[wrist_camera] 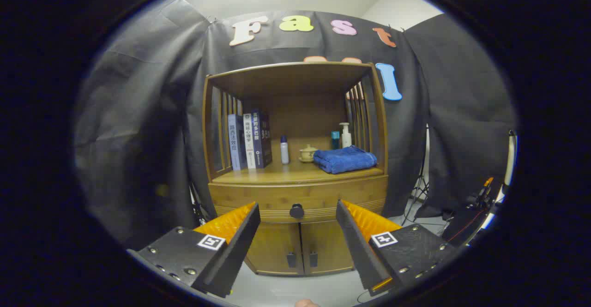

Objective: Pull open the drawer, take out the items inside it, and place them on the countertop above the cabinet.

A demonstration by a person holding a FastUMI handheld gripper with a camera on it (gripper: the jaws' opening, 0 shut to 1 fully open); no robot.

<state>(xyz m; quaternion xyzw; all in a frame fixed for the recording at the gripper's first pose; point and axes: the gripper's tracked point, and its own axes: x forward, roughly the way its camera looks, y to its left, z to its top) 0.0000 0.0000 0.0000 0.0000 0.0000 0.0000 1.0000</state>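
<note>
Black cloth booth wall behind wooden cabinet (295, 168). Countertop (277, 173) holds, left to right: books (249, 141), small bottle (284, 150), teapot (307, 153), folded blue towel (345, 159). Below, drawer (258, 196) closed, knob (296, 211) centred. Gripper (298, 210) wide open, holding nothing, knob well beyond fingers. Risk: off-centre approach, fingers slip off small round knob; crowded countertop leaves little placing room.

tool (298, 210) level, facing forward, fingers (240, 233) spread wide apart, nothing between them, no contact with anything.
</note>
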